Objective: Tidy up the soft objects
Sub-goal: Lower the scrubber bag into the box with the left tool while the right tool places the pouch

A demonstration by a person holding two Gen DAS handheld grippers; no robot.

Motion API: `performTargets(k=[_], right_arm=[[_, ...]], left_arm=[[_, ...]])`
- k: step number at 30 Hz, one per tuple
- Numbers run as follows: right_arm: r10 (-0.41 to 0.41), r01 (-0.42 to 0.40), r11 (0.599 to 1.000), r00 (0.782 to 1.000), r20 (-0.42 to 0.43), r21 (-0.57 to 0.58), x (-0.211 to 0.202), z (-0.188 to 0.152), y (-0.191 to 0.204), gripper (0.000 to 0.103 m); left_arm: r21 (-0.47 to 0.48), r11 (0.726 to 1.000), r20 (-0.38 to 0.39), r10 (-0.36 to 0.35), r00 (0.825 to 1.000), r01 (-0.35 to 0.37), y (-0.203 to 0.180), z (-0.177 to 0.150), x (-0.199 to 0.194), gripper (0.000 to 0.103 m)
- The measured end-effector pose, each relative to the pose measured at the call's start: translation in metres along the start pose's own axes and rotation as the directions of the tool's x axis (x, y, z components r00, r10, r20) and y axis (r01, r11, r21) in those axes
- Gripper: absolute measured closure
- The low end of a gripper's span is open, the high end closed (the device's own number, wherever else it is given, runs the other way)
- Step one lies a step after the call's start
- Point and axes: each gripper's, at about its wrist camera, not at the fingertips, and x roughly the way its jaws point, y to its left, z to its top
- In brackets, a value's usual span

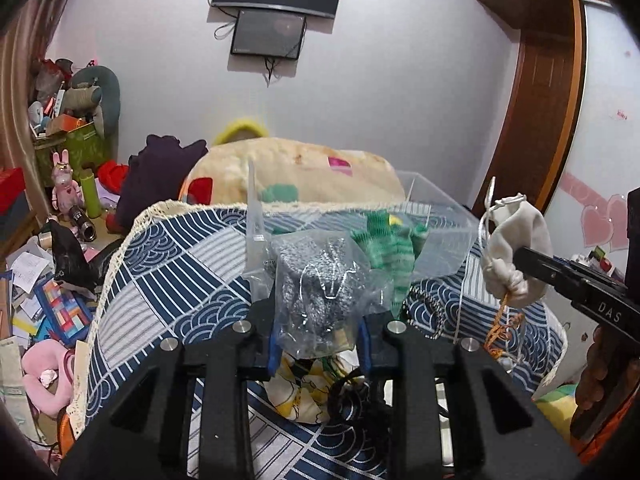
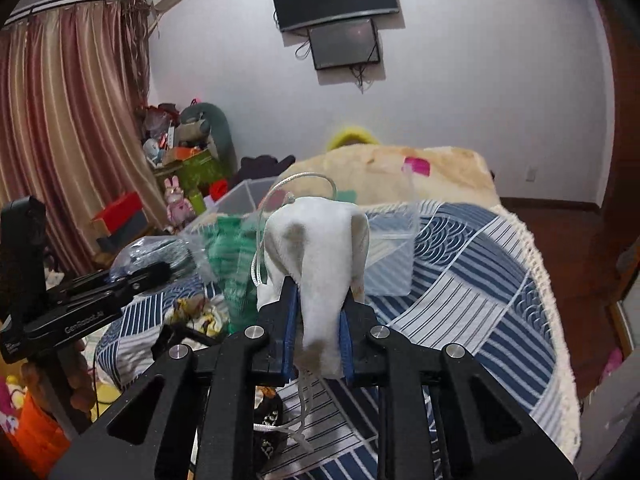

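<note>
While both grippers hang over the bed, each one has something pinched between its blue pads. The left gripper (image 1: 318, 334) is clamped on a clear plastic bag (image 1: 316, 280) with a grey-and-white knitted item inside; the bag rises up and forward from the pads, lifted off the blue-and-white patterned bedspread (image 1: 168, 264). Right behind it, touching or very nearly so, there's a green striped knitted piece (image 1: 390, 246), which looks to lie in or against the clear plastic box (image 1: 440, 216) on the bed — hard to say which through the clear walls.

Over to the right, the right gripper (image 2: 318, 334) grips a white drawstring pouch (image 2: 320, 256) by its lower part, so the pouch stands up above the fingertips. Its cord loops over the top and more cord dangles below the pads. From the left wrist view the pouch (image 1: 514, 252) floats in the air beside the box's right wall, apart from the bedspread, with an orange cord (image 1: 502, 320) trailing beneath it.

The two held things sit close, the box and green piece between them. A cream blanket (image 1: 300, 172) is heaped behind the box. Under the left gripper lies a yellow-and-white printed cloth (image 1: 296, 392).
</note>
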Motion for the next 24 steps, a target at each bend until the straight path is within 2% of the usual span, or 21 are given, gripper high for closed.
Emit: performTargets(k=[13, 18, 24], right_arm=[[-0.06, 0.063, 0.998, 0.992, 0.11, -0.028, -0.013, 0.036, -0.001, 0.087], [-0.092, 0.098, 0.994, 0.986, 0.139, -0.039, -0.006, 0.05, -0.003, 0.087], [-0.131, 0.138, 0.989, 0.98, 0.149, -0.043, 0.01, 0.067, -0.006, 0.087]], left_arm=[[0.012, 1.0, 0.106, 0.017, 0.994, -0.018, 0.003, 0.033, -0.017, 0.074], [0.027, 0.999, 0.118, 0.022, 0.993, -0.025, 0.001, 0.046, -0.009, 0.074], [0.025, 1.0, 0.098, 0.013, 0.995, -0.015, 0.005, 0.06, 0.012, 0.074]])
